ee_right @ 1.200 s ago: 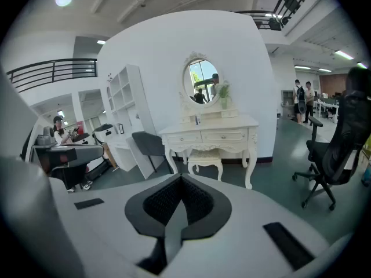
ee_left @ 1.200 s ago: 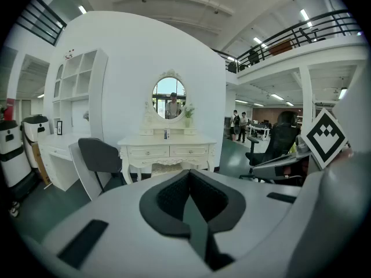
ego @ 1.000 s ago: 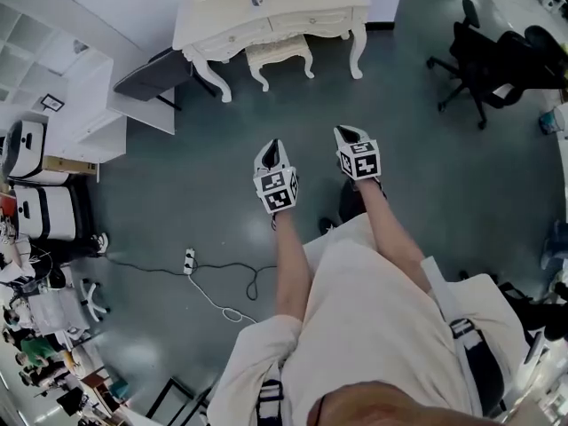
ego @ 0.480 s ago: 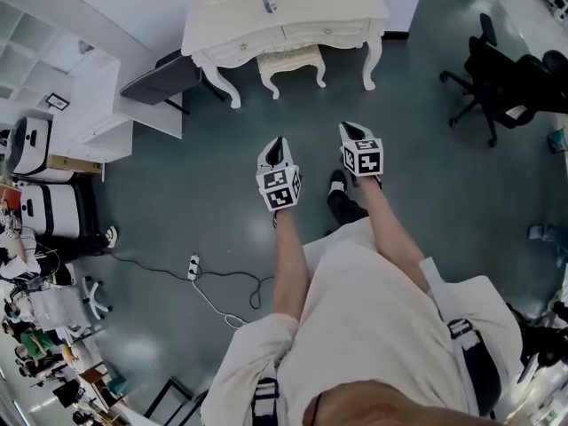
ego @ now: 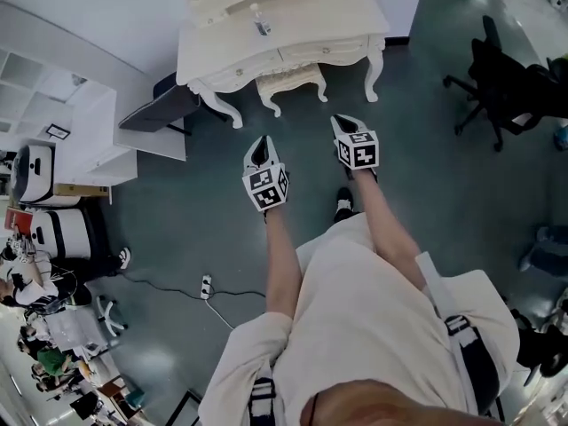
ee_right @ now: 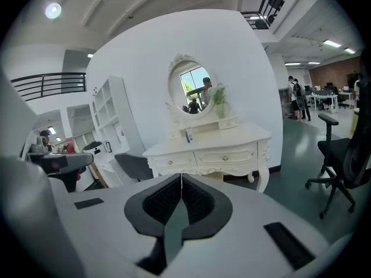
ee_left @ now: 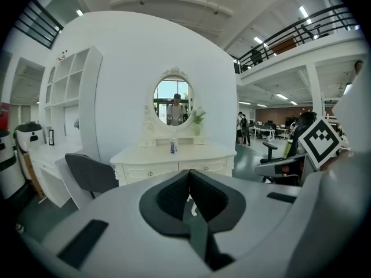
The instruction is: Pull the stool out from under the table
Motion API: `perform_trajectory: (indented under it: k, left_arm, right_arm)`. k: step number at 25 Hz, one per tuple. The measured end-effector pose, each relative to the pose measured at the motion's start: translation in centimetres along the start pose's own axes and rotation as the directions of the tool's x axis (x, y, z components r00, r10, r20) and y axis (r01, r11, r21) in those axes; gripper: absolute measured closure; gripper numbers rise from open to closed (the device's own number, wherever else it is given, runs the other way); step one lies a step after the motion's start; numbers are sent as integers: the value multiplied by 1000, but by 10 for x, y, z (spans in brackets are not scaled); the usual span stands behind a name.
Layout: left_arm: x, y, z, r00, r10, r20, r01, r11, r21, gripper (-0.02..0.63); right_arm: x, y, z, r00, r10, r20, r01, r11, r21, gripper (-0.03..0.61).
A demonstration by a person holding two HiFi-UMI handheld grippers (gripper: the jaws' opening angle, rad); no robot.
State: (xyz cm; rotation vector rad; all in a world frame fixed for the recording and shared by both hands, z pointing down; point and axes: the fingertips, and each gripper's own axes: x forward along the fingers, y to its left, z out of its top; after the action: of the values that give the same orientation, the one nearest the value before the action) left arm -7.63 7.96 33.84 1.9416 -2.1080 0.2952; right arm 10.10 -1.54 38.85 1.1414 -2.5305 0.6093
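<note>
The cream stool (ego: 288, 82) stands tucked under the cream dressing table (ego: 282, 27) at the top of the head view. My left gripper (ego: 258, 150) and right gripper (ego: 346, 124) are held out side by side above the floor, a short way before the stool, touching nothing. Both have their dark pads closed together with nothing between them. In the left gripper view the table (ee_left: 171, 156) is straight ahead, and my own jaws hide the stool. In the right gripper view the table (ee_right: 208, 146) is ahead, with only a strip of the stool (ee_right: 222, 177) showing.
A grey chair (ego: 160, 105) stands left of the table beside a white desk and shelf unit (ego: 84, 122). A black office chair (ego: 506, 69) is at the right. A power strip and cable (ego: 206, 287) lie on the floor behind me. A small bottle (ego: 259, 25) stands on the table.
The person has walked toward the table. Table and stool are nearer and larger in every view. Both grippers stayed shut.
</note>
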Motion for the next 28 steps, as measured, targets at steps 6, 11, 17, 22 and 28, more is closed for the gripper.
perform_trajectory:
  k: [6, 11, 17, 22, 28]
  left_arm:
    - [51, 19, 16, 1000, 19, -14, -19, 1000, 7, 598]
    - [85, 28, 28, 999, 30, -21, -30, 1000, 6, 598]
    - [109, 38, 32, 999, 45, -16, -45, 999, 0, 598]
    - [117, 53, 17, 996, 65, -52, -66, 998, -13, 598]
    - [145, 67, -8, 993, 48, -110, -52, 998, -39, 598]
  right_arm:
    - [44, -22, 43, 1000, 15, 22, -15, 1000, 9, 534]
    - [73, -37, 57, 999, 32, 18, -32, 999, 10, 534]
    - [97, -57, 53, 1000, 26, -12, -26, 1000, 14, 534]
    - [110, -59, 45, 999, 23, -35, -22, 1000, 19, 534]
    - [132, -69, 36, 999, 0, -51, 3, 998, 58, 534]
